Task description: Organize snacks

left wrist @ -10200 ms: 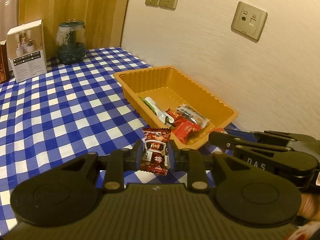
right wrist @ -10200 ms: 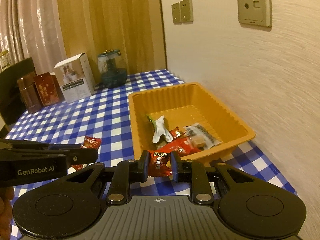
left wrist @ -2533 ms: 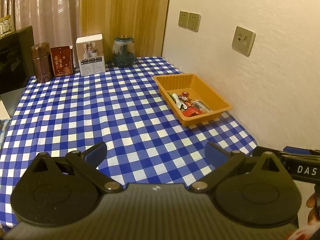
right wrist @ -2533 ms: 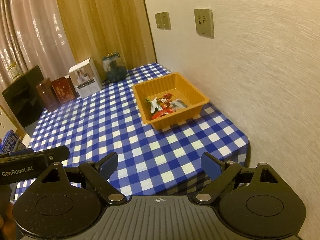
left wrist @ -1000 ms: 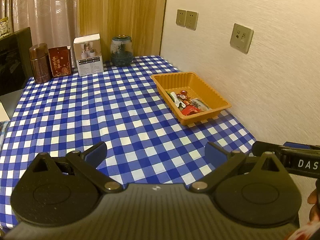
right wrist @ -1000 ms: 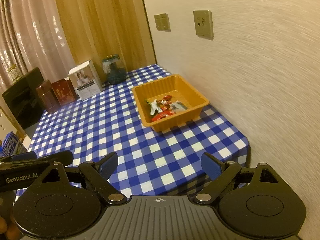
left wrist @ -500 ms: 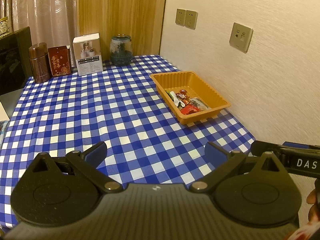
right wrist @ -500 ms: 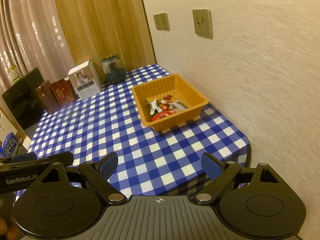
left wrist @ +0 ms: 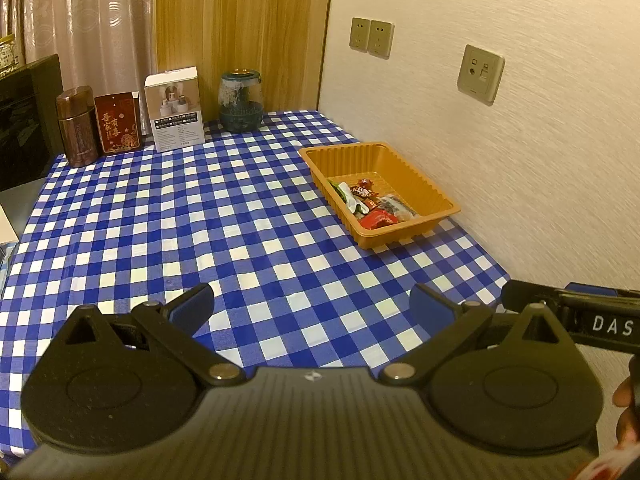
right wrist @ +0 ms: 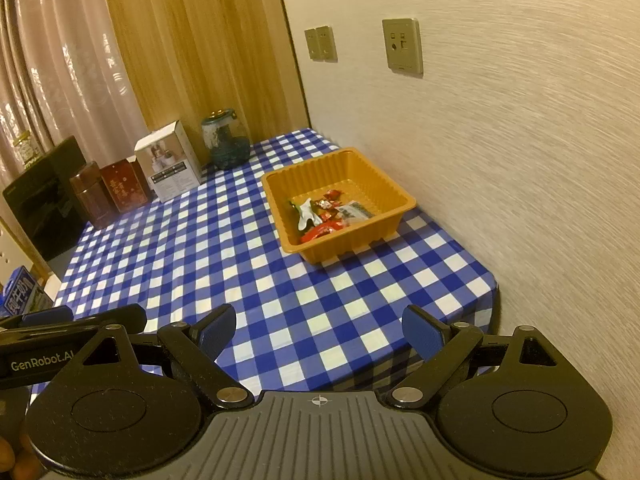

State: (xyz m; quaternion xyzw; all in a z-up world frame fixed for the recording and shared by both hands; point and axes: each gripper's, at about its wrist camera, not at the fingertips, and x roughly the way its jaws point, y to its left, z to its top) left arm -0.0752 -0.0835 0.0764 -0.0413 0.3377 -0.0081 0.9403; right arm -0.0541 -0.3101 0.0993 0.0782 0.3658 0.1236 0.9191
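Snacks [left wrist: 370, 204] lie heaped together in the near end of the orange tray [left wrist: 436, 196], which sits on the checked tablecloth [left wrist: 200, 232] close against the textured wall [left wrist: 520, 140], well apart from both grippers. Gathered in one walled container, the small packets cannot scatter, and none shows loose on the cloth, so the sorting looks finished or nearly so. The tray seems thin moulded plastic, rectangular, with ribbed, outward-sloping walls and a flat lip that would flex under a pinch. The packets are crinkly film wrappers: red ones, a white-and-green one [right wrist: 306, 214], and a clear one with dark print [right wrist: 354, 213]; light and slippery, they would probably crumple when squeezed. The left gripper [left wrist: 312, 306] hangs over the near edge of the table with its jaws spread wide and nothing between its blue pads [left wrist: 192, 304]; the right gripper [right wrist: 318, 330] is likewise wide open and empty, tilted down toward the table corner. Held back and apart like this, both appear to be at rest, not reaching. Along the far edge stand a brown cylindrical canister [left wrist: 76, 126], a red printed tin [left wrist: 118, 122], a white cardboard box [left wrist: 174, 108] and a rounded glass jar [left wrist: 240, 102], lined up before the wood panel [left wrist: 240, 20] and sheer curtain [left wrist: 80, 20], clear of the working area.
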